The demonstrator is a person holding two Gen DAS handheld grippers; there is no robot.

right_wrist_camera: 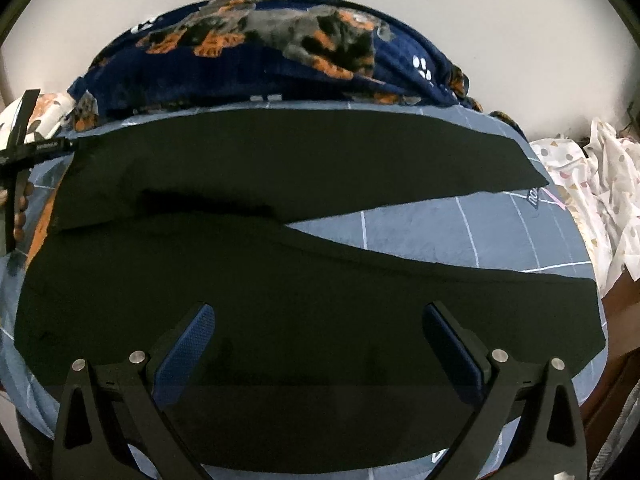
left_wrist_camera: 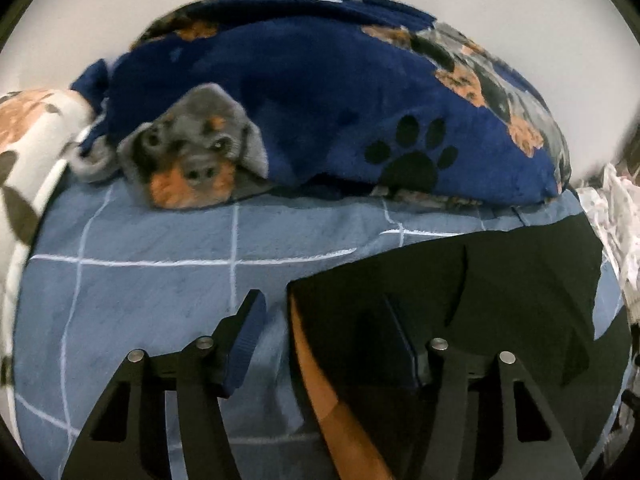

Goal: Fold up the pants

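Note:
Black pants (right_wrist_camera: pixel 280 288) lie spread flat on a blue checked bedsheet (right_wrist_camera: pixel 440 232), the two legs running to the right with a wedge of sheet between them. My right gripper (right_wrist_camera: pixel 318 316) is open above the near leg, holding nothing. In the left wrist view the pants' waist end (left_wrist_camera: pixel 460 280) lies at the lower right, with an orange lining strip (left_wrist_camera: pixel 316 372) along its edge. My left gripper (left_wrist_camera: pixel 324 312) is open, straddling that edge, its left finger (left_wrist_camera: pixel 248 328) over the sheet. The left gripper also shows at the far left of the right wrist view (right_wrist_camera: pixel 24 148).
A navy fleece blanket with dog and paw prints (left_wrist_camera: pixel 320 92) is heaped along the far side of the bed, against a white wall. A floral pillow (left_wrist_camera: pixel 28 140) lies at the left. Crumpled white patterned cloth (right_wrist_camera: pixel 600 184) lies at the right, beyond the bed edge.

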